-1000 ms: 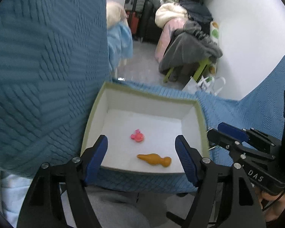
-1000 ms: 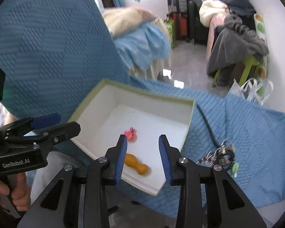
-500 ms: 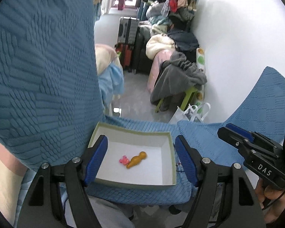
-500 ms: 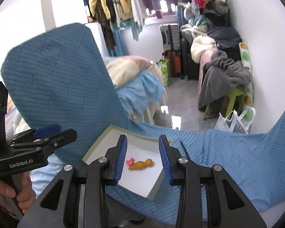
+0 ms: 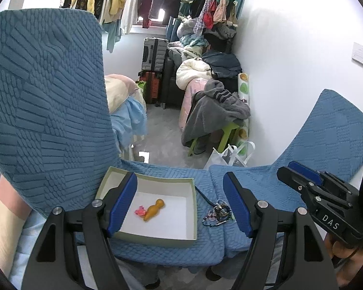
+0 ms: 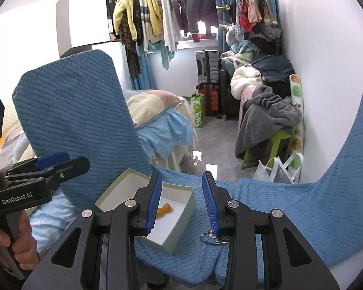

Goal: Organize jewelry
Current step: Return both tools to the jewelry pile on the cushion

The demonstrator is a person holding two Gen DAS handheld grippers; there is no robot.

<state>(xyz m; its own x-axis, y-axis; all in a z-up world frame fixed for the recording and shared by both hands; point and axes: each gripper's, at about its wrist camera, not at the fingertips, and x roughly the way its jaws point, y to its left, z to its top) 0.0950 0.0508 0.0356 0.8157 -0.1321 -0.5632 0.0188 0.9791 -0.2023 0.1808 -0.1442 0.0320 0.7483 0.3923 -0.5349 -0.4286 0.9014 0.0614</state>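
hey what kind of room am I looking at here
Most likely a lived-in bedroom used for storage too. Clothes hang on a rail by the window, a bed with a pillow sits behind the blue chair, and suitcases are stacked against the far wall.

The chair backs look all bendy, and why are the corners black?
Both wrist views use a fisheye lens: in the left view the chair back bulges, in the right view the other chair back curves; dark corners are the lens rim. A window glares on the floor.
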